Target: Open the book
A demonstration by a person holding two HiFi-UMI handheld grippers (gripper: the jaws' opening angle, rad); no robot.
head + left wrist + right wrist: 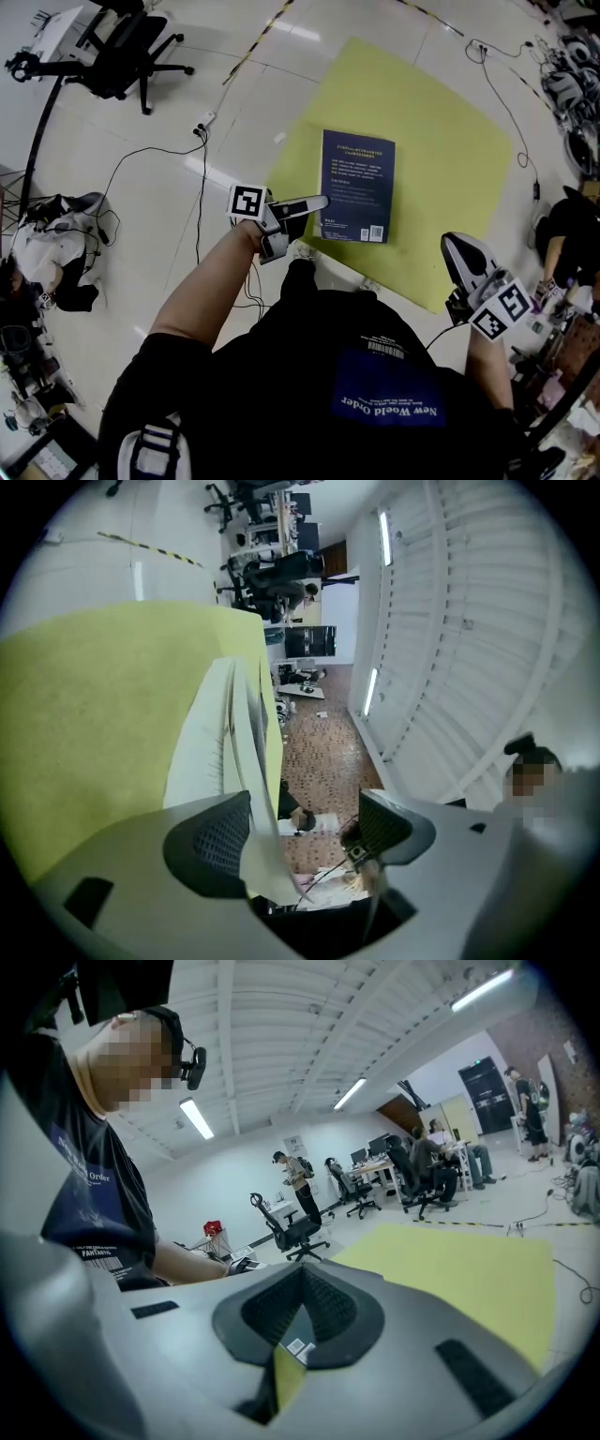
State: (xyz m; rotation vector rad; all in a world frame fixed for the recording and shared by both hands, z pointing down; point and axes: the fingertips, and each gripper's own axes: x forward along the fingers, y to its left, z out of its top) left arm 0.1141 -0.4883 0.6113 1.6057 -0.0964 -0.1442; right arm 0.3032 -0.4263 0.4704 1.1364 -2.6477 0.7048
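Note:
A dark blue book (356, 185) lies closed, back cover up, on a yellow mat (441, 141) on the floor. My left gripper (302, 223) sits at the book's near left corner with its jaws apart. In the left gripper view the book's white page edge (223, 738) and a slightly raised cover run down between the fingers, close against the left pad (214, 841); the left gripper (305, 825) is open. My right gripper (461, 251) hangs off the mat's near right edge, away from the book. In its own view the right gripper (301, 1283) has its jaws together on nothing.
An office chair (122, 45) stands at the far left. Cables and a power strip (204, 120) trail over the tiled floor left of the mat. Bags (58, 234) lie at the left, more gear at the right edge (572, 84). People sit at desks (422, 1162) in the distance.

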